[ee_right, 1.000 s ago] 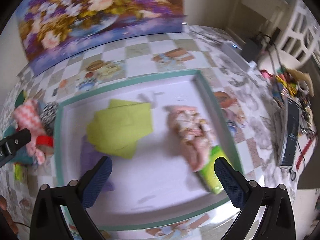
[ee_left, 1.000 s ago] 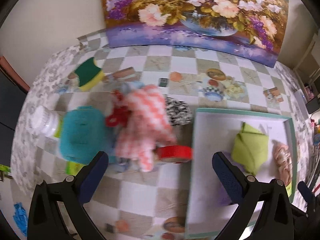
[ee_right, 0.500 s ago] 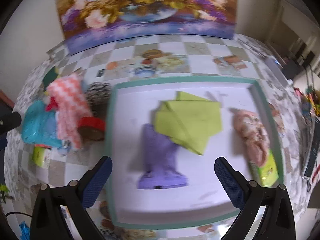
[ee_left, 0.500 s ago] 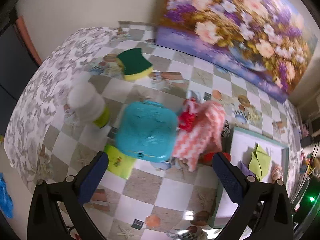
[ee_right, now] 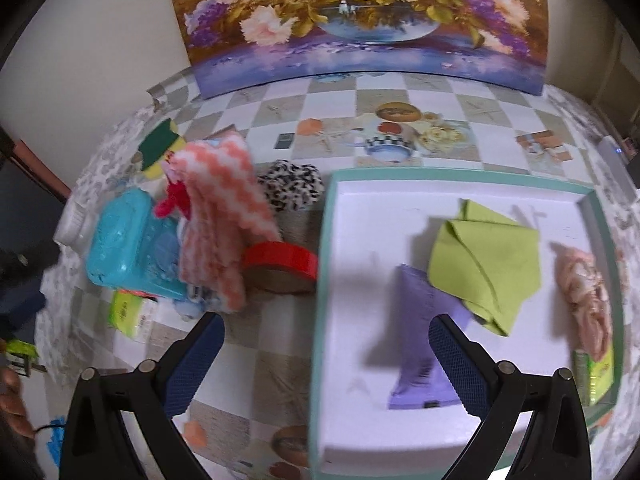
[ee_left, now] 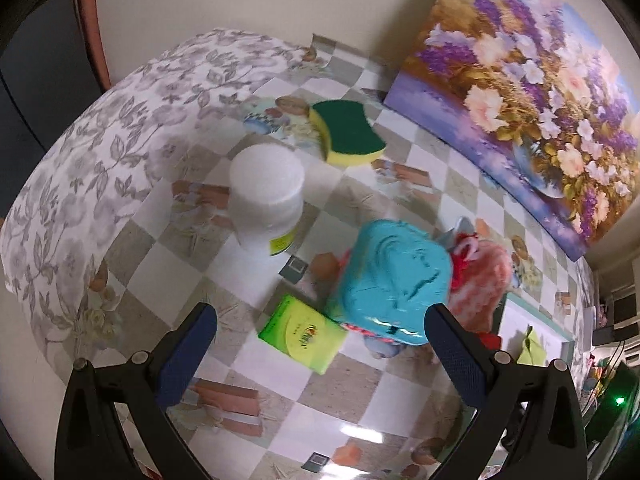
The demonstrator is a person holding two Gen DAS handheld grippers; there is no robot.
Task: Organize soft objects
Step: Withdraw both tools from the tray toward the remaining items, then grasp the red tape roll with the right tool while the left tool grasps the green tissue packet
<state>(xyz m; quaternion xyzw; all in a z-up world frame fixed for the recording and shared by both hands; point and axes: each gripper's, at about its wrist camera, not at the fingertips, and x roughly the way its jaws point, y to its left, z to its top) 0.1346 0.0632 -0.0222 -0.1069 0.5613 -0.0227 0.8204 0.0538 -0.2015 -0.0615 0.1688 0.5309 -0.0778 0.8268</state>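
The right gripper (ee_right: pixel 324 356) hangs with its jaws spread wide and nothing between them. Its right finger (ee_right: pixel 456 364) overlaps a purple cloth (ee_right: pixel 416 340) lying in the teal-rimmed tray (ee_right: pixel 320 280). Beyond that finger lie a folded green cloth (ee_right: pixel 488 264) and, further right, a pink crumpled fabric (ee_right: pixel 584 300). Ahead of the left finger (ee_right: pixel 196 356), outside the tray, sit a red tape roll (ee_right: pixel 280 266), an orange-and-white zigzag cloth (ee_right: pixel 220 216) and a turquoise plastic box (ee_right: pixel 128 240)

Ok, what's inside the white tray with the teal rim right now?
Inside the white tray with the teal rim: a folded lime-green cloth, a purple fabric piece, a crumpled pink floral cloth and a green packet partly covered by it. The green cloth overlaps the purple piece.
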